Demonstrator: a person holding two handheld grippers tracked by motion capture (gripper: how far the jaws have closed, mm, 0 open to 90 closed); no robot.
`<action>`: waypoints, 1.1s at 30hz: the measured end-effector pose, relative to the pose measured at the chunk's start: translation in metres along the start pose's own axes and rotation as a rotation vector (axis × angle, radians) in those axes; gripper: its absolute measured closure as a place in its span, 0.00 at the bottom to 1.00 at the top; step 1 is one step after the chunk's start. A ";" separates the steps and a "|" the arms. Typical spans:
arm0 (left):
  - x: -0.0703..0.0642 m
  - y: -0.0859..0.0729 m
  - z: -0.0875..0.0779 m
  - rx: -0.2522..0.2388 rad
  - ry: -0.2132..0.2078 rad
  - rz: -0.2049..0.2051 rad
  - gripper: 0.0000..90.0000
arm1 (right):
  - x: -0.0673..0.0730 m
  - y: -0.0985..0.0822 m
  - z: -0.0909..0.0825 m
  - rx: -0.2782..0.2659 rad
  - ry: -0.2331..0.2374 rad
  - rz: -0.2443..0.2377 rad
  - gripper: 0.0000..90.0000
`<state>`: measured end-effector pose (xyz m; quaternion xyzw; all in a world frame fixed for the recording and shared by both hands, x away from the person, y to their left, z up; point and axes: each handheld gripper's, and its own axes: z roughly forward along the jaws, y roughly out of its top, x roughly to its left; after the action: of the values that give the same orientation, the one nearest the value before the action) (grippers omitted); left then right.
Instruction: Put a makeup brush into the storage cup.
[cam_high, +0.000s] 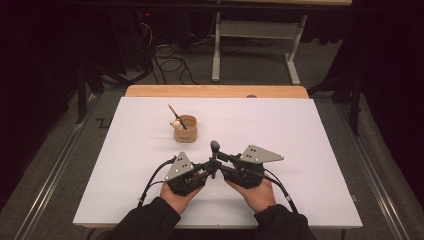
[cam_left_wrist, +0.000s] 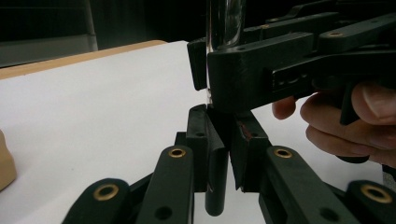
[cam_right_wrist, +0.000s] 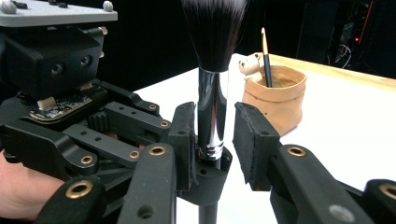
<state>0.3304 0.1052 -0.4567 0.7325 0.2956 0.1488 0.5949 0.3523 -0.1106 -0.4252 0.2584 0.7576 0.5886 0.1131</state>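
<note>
- The brush (cam_right_wrist: 212, 70) stands upright near the middle of the tabletop's near half, between the two grippers, bristles up.
- It looks light and stiff: a dark, soft bristle head, a shiny metal ferrule (cam_right_wrist: 212, 112) below it, and a slim black handle (cam_left_wrist: 216, 186) at the bottom.
- The ferrule is likely slippery and the bristles would crush, so the black handle is the better place to hold.
- The left gripper (cam_high: 206, 169) is clamped on the handle just below the ferrule, holding the brush up.
- The right gripper (cam_high: 218, 159) has its jaws apart, one on each side of the ferrule; one pad sits close to the metal, perhaps touching, and the other stands clear.
- With a single grip low on the handle, the brush may tilt if it is nudged.
- A tan cup (cam_high: 185, 128) stands well beyond the grippers, toward the far edge and left of centre, with a thin brush (cam_high: 176, 115) leaning in it and a small bear figure (cam_right_wrist: 251, 66) on its rim.
- The white tabletop (cam_high: 310, 150) carries everything.
</note>
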 end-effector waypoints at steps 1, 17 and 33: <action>0.000 0.000 0.000 0.000 0.000 0.000 0.88 | 0.000 0.000 0.000 -0.005 0.003 0.002 0.74; 0.007 0.002 -0.005 -0.011 0.025 0.000 0.88 | -0.010 0.008 -0.018 -0.029 -0.019 0.004 0.61; 0.019 0.005 -0.012 -0.023 0.067 -0.014 0.88 | -0.030 0.005 -0.051 -0.044 -0.126 0.004 0.47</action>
<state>0.3396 0.1252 -0.4512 0.7184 0.3186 0.1725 0.5939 0.3544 -0.1677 -0.4102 0.2940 0.7354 0.5878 0.1648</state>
